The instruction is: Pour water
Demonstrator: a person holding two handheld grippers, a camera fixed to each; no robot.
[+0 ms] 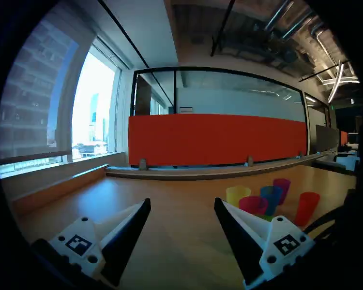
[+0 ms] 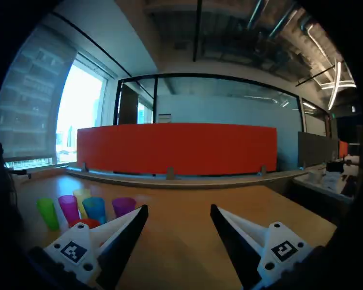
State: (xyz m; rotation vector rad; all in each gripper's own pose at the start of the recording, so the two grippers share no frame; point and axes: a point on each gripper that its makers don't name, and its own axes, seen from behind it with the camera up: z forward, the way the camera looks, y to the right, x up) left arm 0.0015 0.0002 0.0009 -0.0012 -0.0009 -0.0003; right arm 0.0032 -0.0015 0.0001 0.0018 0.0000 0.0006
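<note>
Operator: Left gripper: jaws apart, with bare wooden table between them. Right gripper: jaws also apart, clamped on nothing.

Checker: Cup count?

Operator: I count six in the right gripper view, all beyond the left-hand jaw: green cup, magenta cup, yellow cup, blue cup, purple cup and red cup. The red one sits partly behind that jaw. In the left gripper view the same cluster stands beyond the right-hand jaw.

Checker: Water?

Operator: I cannot tell whether any cup holds water. One orange partition stands past the table's far edge.
</note>
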